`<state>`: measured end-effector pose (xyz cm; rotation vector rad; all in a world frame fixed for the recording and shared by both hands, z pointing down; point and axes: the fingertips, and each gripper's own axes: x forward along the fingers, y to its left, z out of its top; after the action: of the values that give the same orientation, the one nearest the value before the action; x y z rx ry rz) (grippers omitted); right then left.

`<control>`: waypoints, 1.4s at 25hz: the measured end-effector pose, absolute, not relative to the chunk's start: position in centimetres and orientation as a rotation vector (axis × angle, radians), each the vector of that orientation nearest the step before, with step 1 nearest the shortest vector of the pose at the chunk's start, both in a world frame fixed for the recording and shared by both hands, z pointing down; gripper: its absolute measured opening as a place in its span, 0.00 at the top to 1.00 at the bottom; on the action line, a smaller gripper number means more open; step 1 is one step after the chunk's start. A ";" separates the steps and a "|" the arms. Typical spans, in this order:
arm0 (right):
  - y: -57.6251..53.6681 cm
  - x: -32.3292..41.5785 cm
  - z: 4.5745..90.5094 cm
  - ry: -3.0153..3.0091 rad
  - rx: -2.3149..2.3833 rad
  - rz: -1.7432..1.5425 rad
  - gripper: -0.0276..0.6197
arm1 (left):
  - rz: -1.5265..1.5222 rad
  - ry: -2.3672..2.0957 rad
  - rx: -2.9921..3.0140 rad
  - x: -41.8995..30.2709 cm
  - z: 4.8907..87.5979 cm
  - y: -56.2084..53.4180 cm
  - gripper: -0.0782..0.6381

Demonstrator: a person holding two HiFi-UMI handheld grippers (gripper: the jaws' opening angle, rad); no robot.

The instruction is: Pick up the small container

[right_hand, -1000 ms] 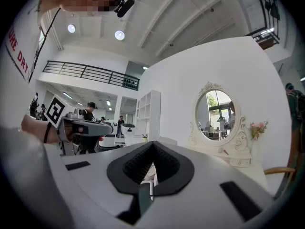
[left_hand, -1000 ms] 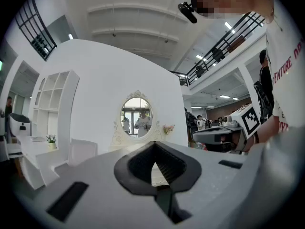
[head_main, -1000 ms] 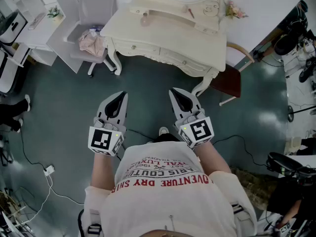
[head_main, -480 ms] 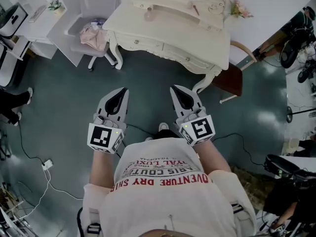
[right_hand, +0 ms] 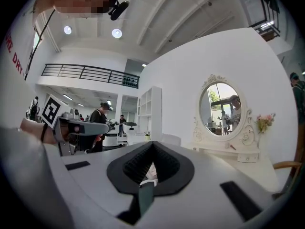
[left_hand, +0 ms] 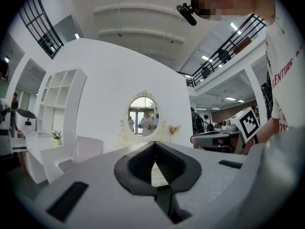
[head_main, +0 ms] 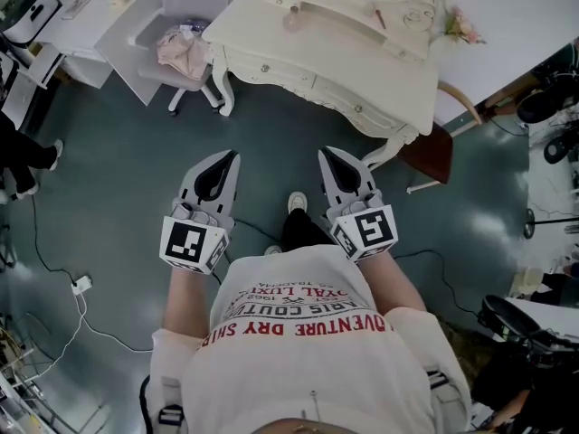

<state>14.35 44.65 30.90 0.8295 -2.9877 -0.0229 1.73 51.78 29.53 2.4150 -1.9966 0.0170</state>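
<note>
A small pale pink container [head_main: 291,21] stands on the cream dressing table [head_main: 362,70] at the top of the head view, far ahead of both grippers. My left gripper [head_main: 232,156] is held over the dark floor, shut and empty. My right gripper [head_main: 325,153] is beside it, also shut with nothing between its pads. In the left gripper view the shut gripper [left_hand: 153,143] points at the oval mirror [left_hand: 143,116]. In the right gripper view the shut gripper [right_hand: 152,143] points left of the mirror [right_hand: 224,109], and the container [right_hand: 227,145] is a tiny shape on the tabletop.
A grey chair with a pink cloth [head_main: 184,54] stands left of the table, and a wooden chair [head_main: 432,148] at its right corner. Pink flowers [head_main: 458,27] and a thin reddish stick [head_main: 380,18] lie on the table. Cables [head_main: 80,285] run over the floor at left.
The dressing table has slid right and slightly up in the head view as the camera turned. Both grippers stay shut and side by side, a little higher in the picture.
</note>
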 end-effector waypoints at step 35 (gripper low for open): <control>-2.2 5.9 35.5 -2.932 0.783 0.182 0.96 | 0.185 -2.007 2.214 -7.4 34.4 4.8 0.88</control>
<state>5.88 -2.16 35.54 0.7828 -2.9320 0.1817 -7.39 4.78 34.41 2.2136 -2.0067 0.1848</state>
